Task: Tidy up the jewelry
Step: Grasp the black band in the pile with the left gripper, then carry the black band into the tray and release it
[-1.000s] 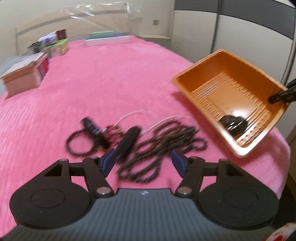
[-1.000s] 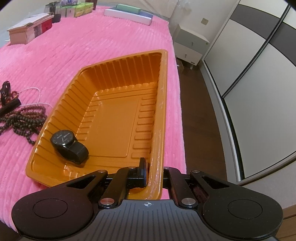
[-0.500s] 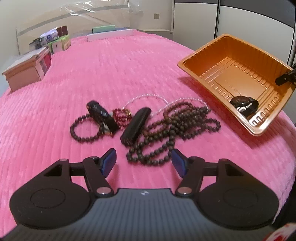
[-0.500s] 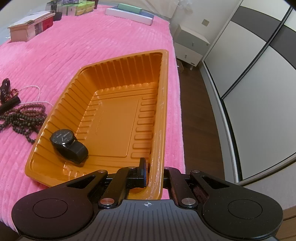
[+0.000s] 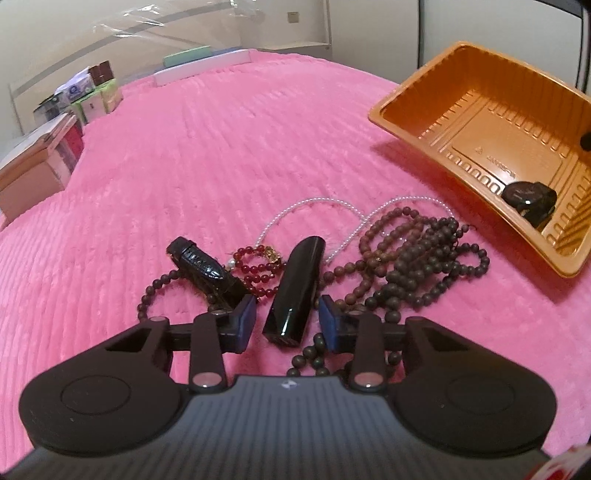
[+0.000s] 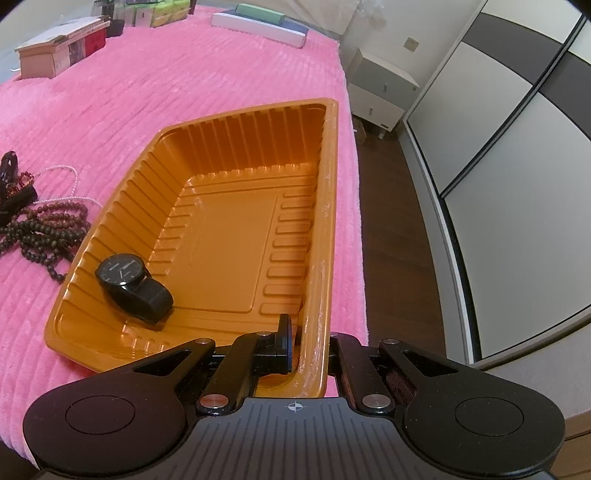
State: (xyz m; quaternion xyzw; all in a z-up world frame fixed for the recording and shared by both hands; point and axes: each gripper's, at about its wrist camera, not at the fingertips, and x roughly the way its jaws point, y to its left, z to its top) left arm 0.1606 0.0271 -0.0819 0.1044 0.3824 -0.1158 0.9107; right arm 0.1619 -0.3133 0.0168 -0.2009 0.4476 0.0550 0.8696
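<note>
My left gripper is open, its blue pads on either side of a glossy black bar-shaped item lying on the pink bedspread. Beside it lie a black strap piece, a red bead bracelet, a thin pearl strand and a tangle of brown bead necklaces. My right gripper is shut on the near rim of the orange tray, which is tilted up. A black wristwatch lies in the tray's lower corner.
Boxes and cartons stand at the bed's far left, flat books at its far edge. The bed edge drops to a dark wood floor on the right, with a white nightstand and wardrobe doors beyond.
My left gripper has moved forward and down over the jewelry pile until its pads flank the black bar. The right gripper keeps its hold on the tray rim, nearly still.
</note>
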